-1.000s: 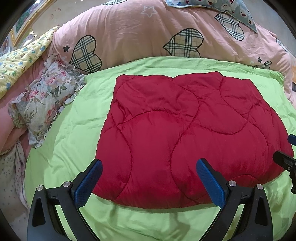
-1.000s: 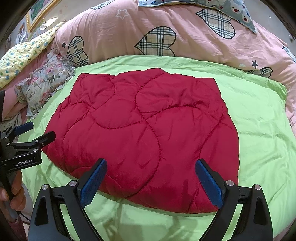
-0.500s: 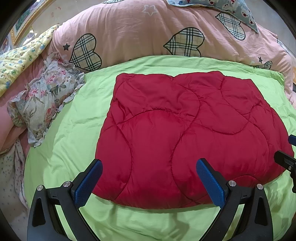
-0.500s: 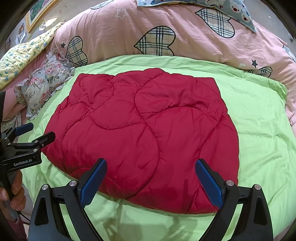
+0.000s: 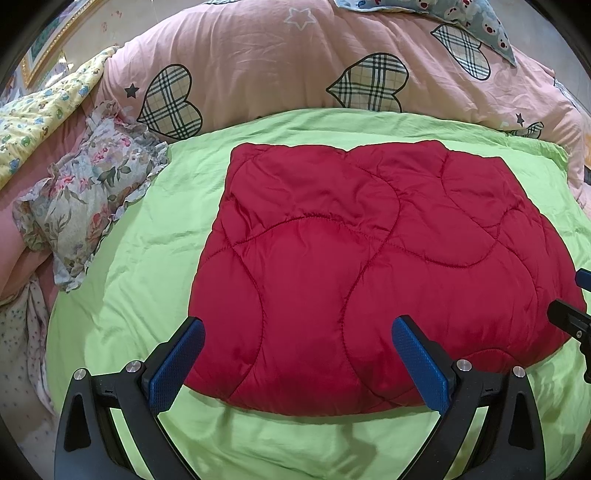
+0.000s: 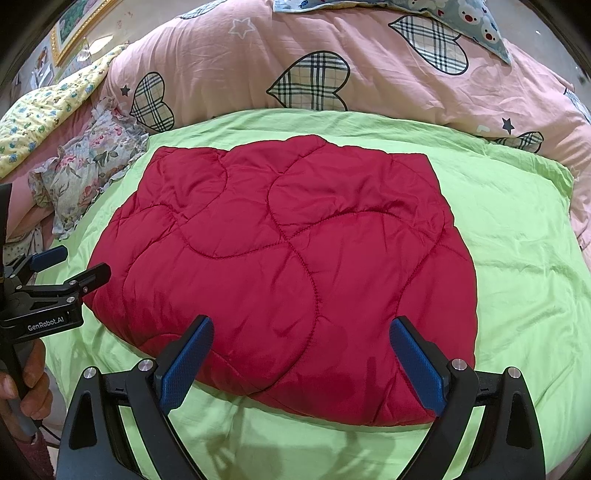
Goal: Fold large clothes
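Observation:
A red quilted garment [image 5: 369, 266] lies folded into a puffy rectangle on a lime green sheet [image 5: 140, 258]; it also shows in the right wrist view [image 6: 288, 266]. My left gripper [image 5: 295, 354] is open and empty, hovering over the garment's near left edge. My right gripper [image 6: 299, 354] is open and empty over the near right edge. The left gripper also shows at the left of the right wrist view [image 6: 70, 266], and the right gripper's fingertips [image 5: 569, 317] appear at the right edge of the left wrist view.
A pink duvet with plaid hearts [image 5: 295, 62] is heaped behind the sheet. A floral frilled pillow [image 5: 85, 199] lies at the left, with a yellow patterned quilt [image 5: 40, 114] beyond it. A blue bear-print pillow [image 6: 443, 14] sits at the top.
Both grippers have drifted very slightly; the garment sits a touch lower in both views. Nothing was gripped or released.

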Demonstrator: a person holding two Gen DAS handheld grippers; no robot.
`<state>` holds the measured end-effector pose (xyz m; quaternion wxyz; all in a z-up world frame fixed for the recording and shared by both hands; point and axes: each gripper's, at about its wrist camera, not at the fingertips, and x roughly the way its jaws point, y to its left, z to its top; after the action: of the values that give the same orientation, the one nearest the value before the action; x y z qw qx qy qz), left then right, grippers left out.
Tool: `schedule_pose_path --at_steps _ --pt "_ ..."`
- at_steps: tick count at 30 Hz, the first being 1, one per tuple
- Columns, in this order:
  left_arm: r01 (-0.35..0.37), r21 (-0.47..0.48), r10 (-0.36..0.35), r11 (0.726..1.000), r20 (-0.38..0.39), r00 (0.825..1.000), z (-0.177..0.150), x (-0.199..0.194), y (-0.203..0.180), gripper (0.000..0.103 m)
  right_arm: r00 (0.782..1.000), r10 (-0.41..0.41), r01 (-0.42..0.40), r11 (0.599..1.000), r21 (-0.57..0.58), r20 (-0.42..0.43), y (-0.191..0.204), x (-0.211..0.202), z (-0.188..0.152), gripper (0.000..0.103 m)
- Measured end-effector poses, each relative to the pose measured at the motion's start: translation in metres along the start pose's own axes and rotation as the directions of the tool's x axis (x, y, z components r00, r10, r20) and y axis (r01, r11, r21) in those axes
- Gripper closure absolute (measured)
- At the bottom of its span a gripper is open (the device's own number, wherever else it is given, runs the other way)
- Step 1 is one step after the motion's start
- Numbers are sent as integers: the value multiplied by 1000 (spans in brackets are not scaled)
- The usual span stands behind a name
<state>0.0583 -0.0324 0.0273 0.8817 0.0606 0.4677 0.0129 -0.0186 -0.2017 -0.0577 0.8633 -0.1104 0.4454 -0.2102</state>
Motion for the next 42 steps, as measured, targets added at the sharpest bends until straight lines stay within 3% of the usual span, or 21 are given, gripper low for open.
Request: schedule_pose_path --at_steps 42 --pt "47 -7 -47 999 -6 999 2 12 0 1 999 37 -37 999 19 -5 3 9 0 6"
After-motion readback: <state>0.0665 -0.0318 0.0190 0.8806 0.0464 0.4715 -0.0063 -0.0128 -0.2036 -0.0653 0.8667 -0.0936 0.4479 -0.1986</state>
